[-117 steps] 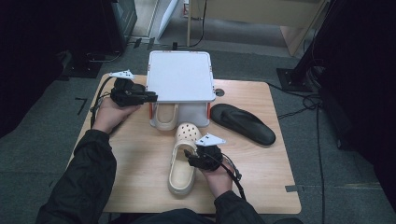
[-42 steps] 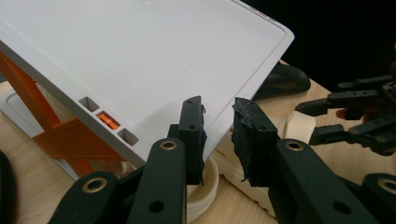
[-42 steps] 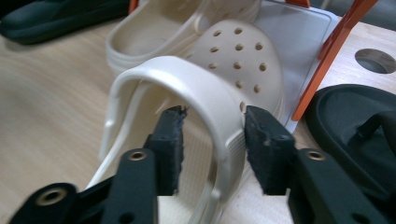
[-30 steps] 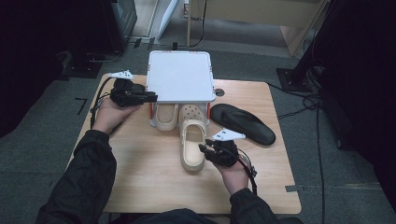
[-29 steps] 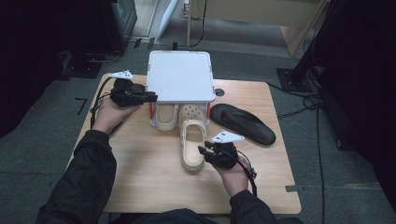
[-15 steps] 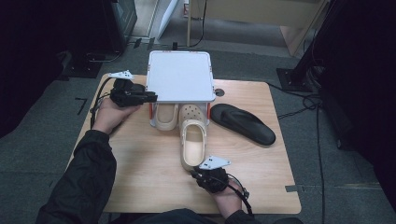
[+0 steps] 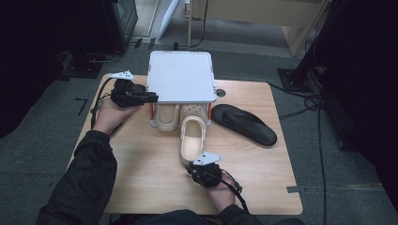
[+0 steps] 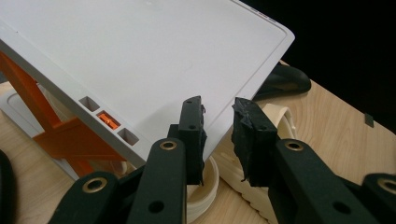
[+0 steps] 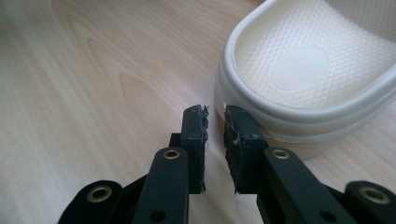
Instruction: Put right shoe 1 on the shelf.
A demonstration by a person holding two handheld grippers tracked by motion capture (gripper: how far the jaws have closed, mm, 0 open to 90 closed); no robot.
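We hold the right gripper (image 7: 199, 169) just near of the cream clog (image 7: 192, 140), fingers together on nothing; our left gripper (image 7: 151, 98) clamps the white rack's (image 7: 180, 77) left edge on the worktop (image 7: 141, 164).

Two clogs (image 7: 193, 136) under the rack (image 7: 180, 76), insole (image 7: 244, 124) right of it

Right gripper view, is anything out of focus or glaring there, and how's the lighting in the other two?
Right gripper view: the cream clog is fairly sharp, the fingers slightly soft, and the far tabletop washes out pale. Left gripper view: the white rack top is bright and evenly lit against a black background. High view: the table is well lit, with dark surroundings.
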